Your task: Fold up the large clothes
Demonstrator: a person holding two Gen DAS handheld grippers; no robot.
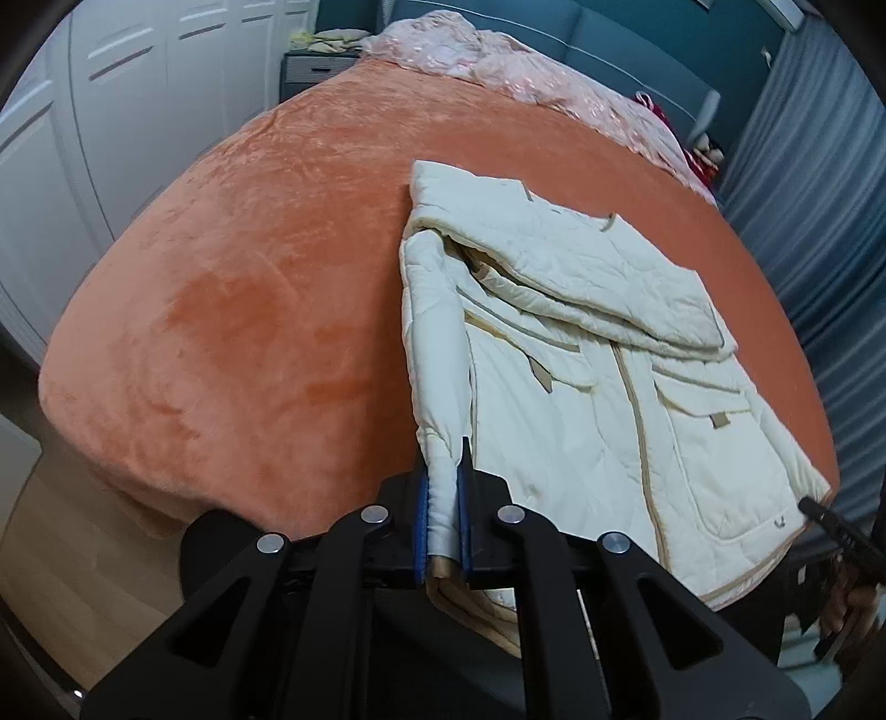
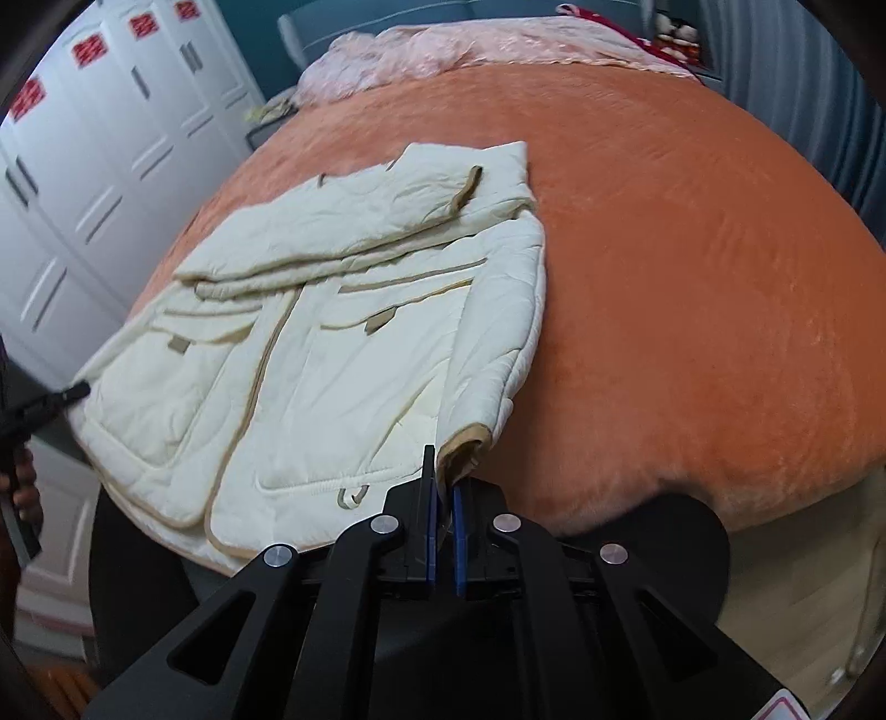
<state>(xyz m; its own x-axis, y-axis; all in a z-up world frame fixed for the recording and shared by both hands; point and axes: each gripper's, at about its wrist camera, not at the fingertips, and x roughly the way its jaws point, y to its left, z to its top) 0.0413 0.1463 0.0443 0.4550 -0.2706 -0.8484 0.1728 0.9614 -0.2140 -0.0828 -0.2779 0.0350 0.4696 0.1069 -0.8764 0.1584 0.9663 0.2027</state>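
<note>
Home bedroom. Big bed w/ plush orange fleece blanket [image 1: 249, 310] fills most of both views. Crumpled pink satin quilt [image 1: 443, 50] heaped at 12 o'clock, against a teal padded headboard [image 1: 609, 33]. White panelled wardrobe doors [image 2: 99, 166] w/ red stickers at 10 o'clock in right wrist view. Dark bedside cabinet [image 1: 310, 69] at 11 o'clock, grey-blue pleated curtain [image 1: 819, 183] at 2 o'clock in left wrist view. Light wood-look floor [image 1: 72, 570] at 8 o'clock.

Cream quilted jacket [image 1: 581, 354], tan trim, front up, flat on bed just ahead of jaws; one sleeve folded across chest, other sleeve's cuff between left jaws.
</note>
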